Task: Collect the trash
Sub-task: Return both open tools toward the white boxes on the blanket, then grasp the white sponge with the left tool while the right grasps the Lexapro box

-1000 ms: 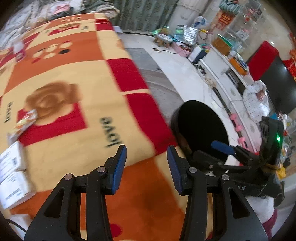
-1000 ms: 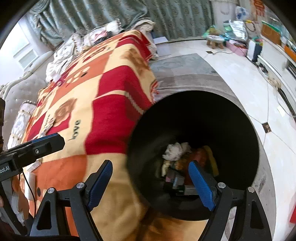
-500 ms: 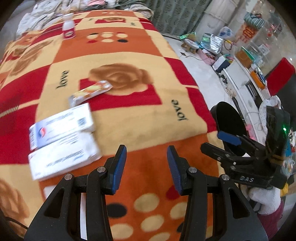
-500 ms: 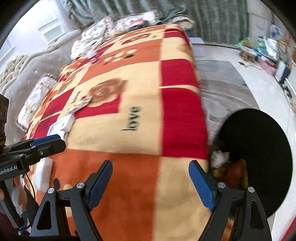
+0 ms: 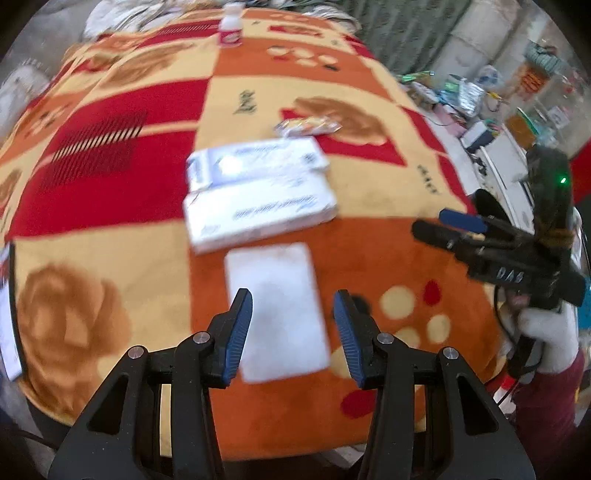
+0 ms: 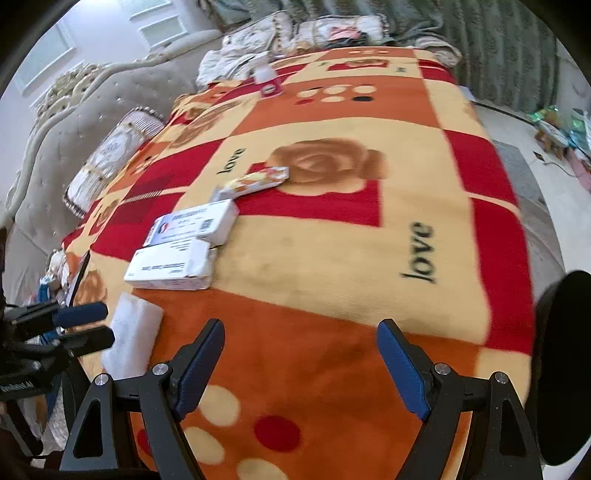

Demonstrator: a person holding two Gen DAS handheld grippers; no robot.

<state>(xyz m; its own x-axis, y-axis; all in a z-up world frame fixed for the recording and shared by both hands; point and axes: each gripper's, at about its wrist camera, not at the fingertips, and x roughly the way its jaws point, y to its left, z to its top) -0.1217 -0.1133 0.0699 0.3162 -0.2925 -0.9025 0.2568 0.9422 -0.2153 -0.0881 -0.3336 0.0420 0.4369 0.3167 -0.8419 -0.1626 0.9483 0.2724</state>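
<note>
A plush blanket (image 6: 332, 236), checked in red, orange and cream, is spread over the bed. Two rectangular white cartons (image 5: 258, 210) (image 5: 255, 162), a flat white pad (image 5: 277, 310) and a crinkled wrapper (image 5: 306, 125) are laid on it. Both grippers are held empty above it: left (image 5: 293, 332) narrow over the pad, right (image 6: 301, 369) wide.

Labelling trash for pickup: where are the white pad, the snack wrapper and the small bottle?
white pad (image 5: 275, 295), left wrist view, its middle.
snack wrapper (image 6: 258, 181), right wrist view, its middle.
small bottle (image 5: 230, 26), left wrist view, its body.
</note>
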